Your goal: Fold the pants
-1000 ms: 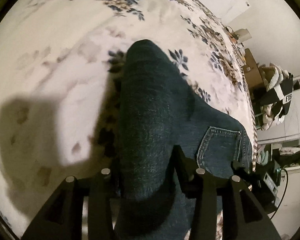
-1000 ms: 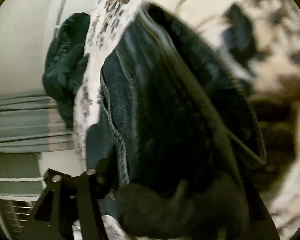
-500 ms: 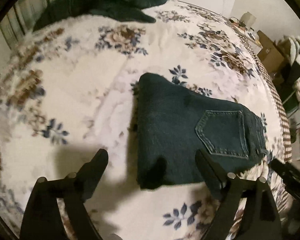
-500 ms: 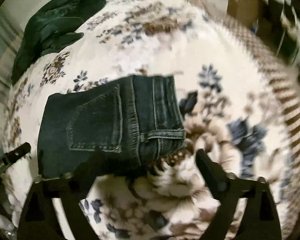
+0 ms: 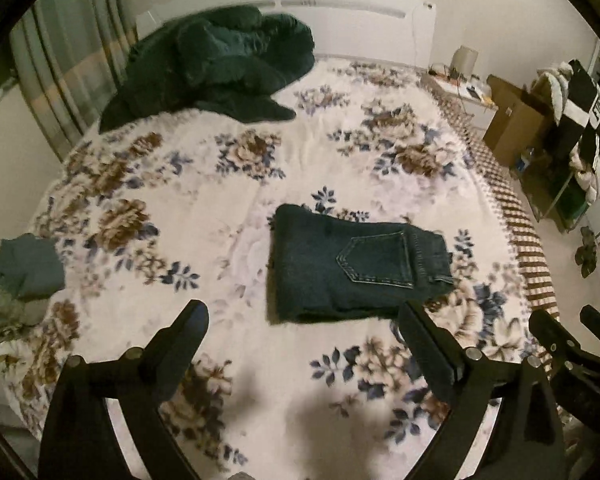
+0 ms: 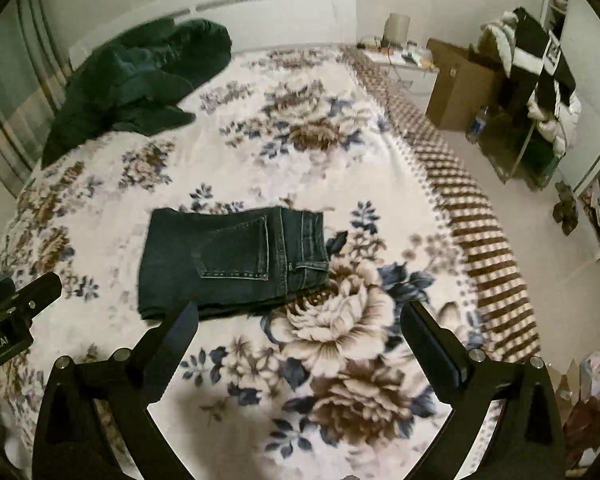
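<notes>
Folded pants [image 5: 356, 268]: dark denim, matt, with pale stitching. Bedspread [image 5: 228, 208]: soft, fuzzy floral cloth. Gripper fingers [image 6: 172, 344]: matt black plastic with bright metal screws; box [image 6: 460, 84]: brown cardboard.

floral bed [image 5: 228, 248] carries folded jeans [image 5: 352, 270], green clothes [image 5: 220, 64].
</notes>
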Demonstrator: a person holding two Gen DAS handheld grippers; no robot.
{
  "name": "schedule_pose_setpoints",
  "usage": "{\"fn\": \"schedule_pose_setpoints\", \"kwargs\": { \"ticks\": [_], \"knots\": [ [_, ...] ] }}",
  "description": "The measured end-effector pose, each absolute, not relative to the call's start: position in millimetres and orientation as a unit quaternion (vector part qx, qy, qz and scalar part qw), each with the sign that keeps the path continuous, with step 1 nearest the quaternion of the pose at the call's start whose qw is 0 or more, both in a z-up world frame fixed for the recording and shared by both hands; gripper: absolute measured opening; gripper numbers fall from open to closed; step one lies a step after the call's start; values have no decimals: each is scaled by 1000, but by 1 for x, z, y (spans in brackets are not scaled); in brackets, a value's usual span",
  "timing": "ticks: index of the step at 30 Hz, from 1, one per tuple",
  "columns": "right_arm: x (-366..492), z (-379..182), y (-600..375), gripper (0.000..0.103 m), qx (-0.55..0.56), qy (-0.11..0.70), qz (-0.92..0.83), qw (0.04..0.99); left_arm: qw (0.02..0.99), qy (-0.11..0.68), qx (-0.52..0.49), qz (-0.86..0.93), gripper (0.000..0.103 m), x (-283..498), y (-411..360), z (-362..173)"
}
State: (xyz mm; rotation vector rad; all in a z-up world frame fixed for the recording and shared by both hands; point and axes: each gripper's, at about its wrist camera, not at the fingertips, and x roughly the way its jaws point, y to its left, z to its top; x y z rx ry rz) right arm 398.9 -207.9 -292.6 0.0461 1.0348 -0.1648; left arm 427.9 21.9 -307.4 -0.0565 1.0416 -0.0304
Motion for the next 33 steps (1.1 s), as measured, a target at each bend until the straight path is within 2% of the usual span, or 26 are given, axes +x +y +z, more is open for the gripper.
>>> {"fn": "schedule_pose_setpoints", "kwargs": {
  "ticks": [13,20,27,33],
  "knots": [
    [239,-104,-220,103,16,413,-32,910,901,433,-16,7,97,289,2,-167],
    [159,-24,-220,103,12,380,-5,925,919,394,-22,29,97,223,-7,-97],
    [90,46,-217,103,4,354,16,935,924,379,-36,27,97,180,-9,-57],
    [53,85,-205,103,-23,335,10,942,925,377,-37,14,97,161,-5,-41]
  ]
}}
